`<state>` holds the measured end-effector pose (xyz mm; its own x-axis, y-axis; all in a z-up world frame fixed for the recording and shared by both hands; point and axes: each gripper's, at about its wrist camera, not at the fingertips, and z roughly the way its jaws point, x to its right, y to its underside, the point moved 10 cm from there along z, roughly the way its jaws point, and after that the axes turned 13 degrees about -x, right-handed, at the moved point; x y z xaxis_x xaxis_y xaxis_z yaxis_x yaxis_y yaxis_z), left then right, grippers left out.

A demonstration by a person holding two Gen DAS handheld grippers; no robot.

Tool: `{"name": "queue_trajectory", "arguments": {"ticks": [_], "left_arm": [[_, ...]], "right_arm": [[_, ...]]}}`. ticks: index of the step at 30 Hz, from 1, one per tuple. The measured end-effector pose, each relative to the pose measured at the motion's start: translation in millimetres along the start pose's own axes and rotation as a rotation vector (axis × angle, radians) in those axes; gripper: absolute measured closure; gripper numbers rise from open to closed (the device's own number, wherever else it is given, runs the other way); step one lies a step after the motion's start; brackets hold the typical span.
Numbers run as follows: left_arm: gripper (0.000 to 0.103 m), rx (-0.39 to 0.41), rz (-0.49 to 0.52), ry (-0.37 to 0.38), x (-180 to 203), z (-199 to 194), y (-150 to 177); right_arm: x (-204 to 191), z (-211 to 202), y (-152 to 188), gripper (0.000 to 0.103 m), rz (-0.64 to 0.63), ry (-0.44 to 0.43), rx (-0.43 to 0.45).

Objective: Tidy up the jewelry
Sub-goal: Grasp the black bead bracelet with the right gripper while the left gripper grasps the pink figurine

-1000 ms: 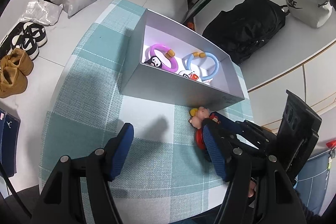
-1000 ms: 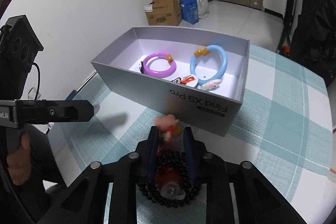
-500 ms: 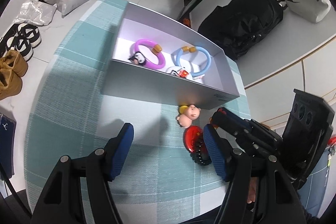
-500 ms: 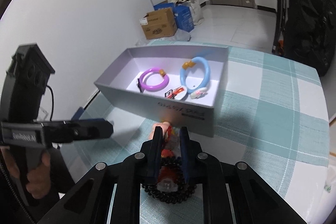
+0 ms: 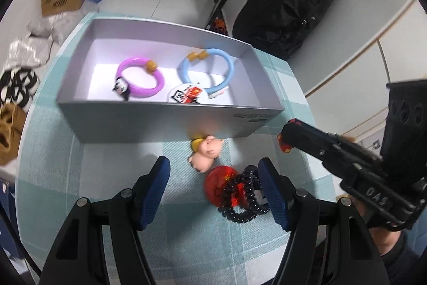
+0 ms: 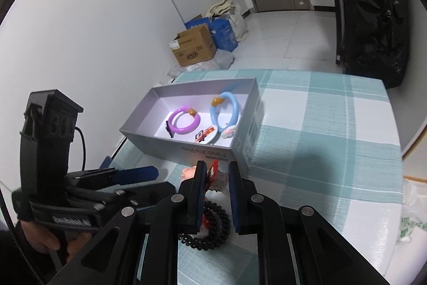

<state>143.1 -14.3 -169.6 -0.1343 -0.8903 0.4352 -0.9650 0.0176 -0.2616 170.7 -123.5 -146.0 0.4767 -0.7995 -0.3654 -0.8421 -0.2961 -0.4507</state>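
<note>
Your left claw (image 5: 213, 188): spread wide above the bench (image 5: 106, 172), holding nothing.

Your right claw (image 6: 216, 194): fingers narrow, raised off the bench. A small red piece (image 6: 213, 170) shows against its left finger; you cannot tell from either view whether it is pinched there. In the left view a red bit also shows at that claw's tip.

Between your left claw's fingers, nearer the right finger: one red disc charm (image 5: 218, 183) with a black coiled band (image 5: 242, 202) lying partly over it, both on the bench.

Just ahead of the left claw: one pink pig figure (image 5: 206, 151), close against the near wall of the grey box (image 5: 149, 119).

Inside the box, further ahead: one purple bracelet (image 5: 141, 79) to the left, one blue bracelet (image 5: 210, 68) to the right, one white round badge (image 5: 186, 95) between them at the near wall.

Below your right claw: the black band (image 6: 210, 226), partly hidden by the fingers.
</note>
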Motion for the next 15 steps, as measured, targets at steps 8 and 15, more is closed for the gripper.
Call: {"name": "queue_trajectory", "arguments": {"ticks": [8,15], "left_arm": [[0.056,-0.037,-0.003,-0.067,-6.3,16.9,1.6],[0.071,-0.040,0.004,-0.090,-3.4,23.7,-2.7]], "right_arm": [[8.0,-11.9,0.5,0.088,0.013,-0.009,0.018],[18.1,-16.5,3.3,0.088,0.029,-0.015,0.023]]}}
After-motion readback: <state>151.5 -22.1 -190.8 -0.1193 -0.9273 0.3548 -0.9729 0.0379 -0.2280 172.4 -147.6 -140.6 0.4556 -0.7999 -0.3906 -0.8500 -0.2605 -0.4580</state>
